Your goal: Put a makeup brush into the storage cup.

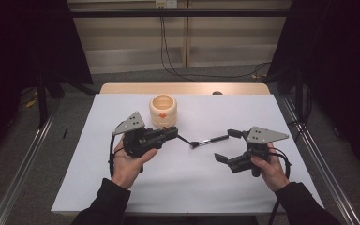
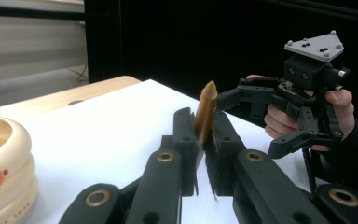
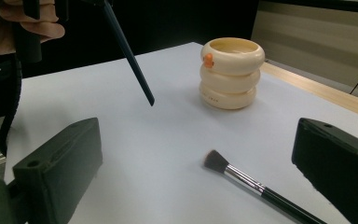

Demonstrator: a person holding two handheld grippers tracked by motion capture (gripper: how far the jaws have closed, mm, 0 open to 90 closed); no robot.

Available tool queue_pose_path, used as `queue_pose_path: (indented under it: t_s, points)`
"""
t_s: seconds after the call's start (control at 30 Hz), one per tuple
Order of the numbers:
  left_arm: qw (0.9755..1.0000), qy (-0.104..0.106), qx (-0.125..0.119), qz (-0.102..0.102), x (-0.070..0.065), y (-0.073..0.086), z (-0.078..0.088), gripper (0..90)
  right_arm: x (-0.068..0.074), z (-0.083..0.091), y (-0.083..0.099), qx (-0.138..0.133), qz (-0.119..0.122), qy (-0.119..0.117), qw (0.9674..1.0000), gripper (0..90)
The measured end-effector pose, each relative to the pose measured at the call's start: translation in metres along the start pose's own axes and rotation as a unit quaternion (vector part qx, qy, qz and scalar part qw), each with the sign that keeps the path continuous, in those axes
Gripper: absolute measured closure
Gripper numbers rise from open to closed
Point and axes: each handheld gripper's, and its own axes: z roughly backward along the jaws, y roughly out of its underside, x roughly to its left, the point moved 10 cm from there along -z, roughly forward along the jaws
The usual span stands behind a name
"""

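My left gripper (image 1: 174,132) is shut on a slim pencil-like stick (image 2: 205,112). Its brown tapered end pokes up between the jaws in the left gripper view. Its thin dark shaft (image 3: 130,51) slants down over the table toward the right gripper, and its tip hangs above the surface. A makeup brush (image 1: 211,139) with a silver ferrule and a dark bristle head lies flat on the white sheet, just beyond the stick's tip. My right gripper (image 1: 226,145) stands open beside the brush, and in the right gripper view the brush (image 3: 251,182) lies between its wide-set jaws, untouched.
A cream ringed cup (image 1: 162,110) with an orange mark stands upright behind the left gripper, seemingly empty. The white sheet (image 1: 122,187) covers a wooden table (image 1: 183,88). Dark curtains and metal rails flank both sides.
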Motion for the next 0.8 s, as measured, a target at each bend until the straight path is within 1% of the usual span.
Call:
queue_pose_path:
  t_s: [0.03,0.1,0.13,0.17,0.2,0.23,0.27,0.3,0.33,0.4,0.47,0.53,0.57,0.63,0.67,0.7,0.77,0.8]
  points:
    - [1.0,-0.005,0.002,-0.002,0.001,0.0,0.001,83.8,-0.001,0.001,0.001,-0.001,0.001,0.007,1.0,1.4]
    - [1.0,-0.006,0.001,0.0,0.003,0.0,0.003,83.8,-0.001,0.003,0.001,-0.005,-0.002,0.01,0.9999,1.3]
    - [0.9999,-0.012,0.002,0.0,0.004,0.0,0.003,83.8,-0.002,0.004,0.001,-0.007,-0.001,0.016,0.9998,1.3]
    - [0.9999,-0.012,0.0,0.004,0.004,-0.001,0.004,83.8,-0.002,0.006,0.001,-0.007,-0.003,0.017,0.9998,1.3]
    - [0.9999,-0.016,0.003,0.0,0.006,0.0,0.005,83.8,-0.003,0.007,0.001,-0.014,-0.004,0.024,0.9996,1.6]
    - [0.9998,-0.017,0.003,0.001,0.007,0.0,0.005,83.8,-0.005,0.009,0.002,-0.018,-0.006,0.033,0.9993,2.5]
    - [0.9998,-0.019,0.005,-0.001,0.009,0.0,0.006,83.8,-0.006,0.01,0.004,-0.021,-0.002,0.041,0.9989,2.5]
    - [0.9998,-0.02,0.002,0.002,0.01,0.0,0.006,83.8,-0.006,0.011,0.008,-0.016,-0.006,0.044,0.9989,2.1]
    - [0.9998,-0.021,0.005,0.002,0.011,0.0,0.007,83.8,-0.006,0.012,0.01,-0.014,-0.006,0.047,0.9988,2.3]
    - [0.9995,-0.031,0.006,0.0,0.015,-0.001,0.009,83.8,-0.006,0.017,0.012,-0.016,-0.006,0.054,0.9984,2.4]
    - [0.9993,-0.036,0.009,-0.002,0.018,-0.002,0.011,83.8,-0.007,0.022,0.012,-0.025,-0.007,0.063,0.9976,2.4]
    - [0.999,-0.043,0.005,-0.001,0.021,-0.005,0.014,83.8,-0.008,0.026,0.015,-0.027,-0.011,0.07,0.9971,2.3]
    - [0.9993,-0.038,0.001,-0.001,0.021,-0.006,0.014,83.8,-0.008,0.028,0.017,-0.025,-0.016,0.074,0.9968,2.3]
    - [0.9991,-0.043,0.001,0.0,0.024,-0.007,0.017,83.8,-0.009,0.032,0.021,-0.019,-0.027,0.079,0.9964,1.8]
    - [0.9991,-0.043,-0.001,0.0,0.025,-0.008,0.017,83.8,-0.01,0.034,0.022,-0.021,-0.031,0.085,0.9957,1.5]
    - [0.9988,-0.049,0.003,-0.003,0.027,-0.008,0.019,83.8,-0.01,0.037,0.023,-0.024,-0.033,0.087,0.9954,1.2]
    - [0.9986,-0.054,0.001,0.001,0.032,-0.009,0.02,83.8,-0.012,0.041,0.024,-0.03,-0.04,0.095,0.9942,1.0]
    - [0.9983,-0.057,0.006,0.001,0.035,-0.009,0.021,83.8,-0.013,0.043,0.025,-0.034,-0.037,0.098,0.9939,0.6]
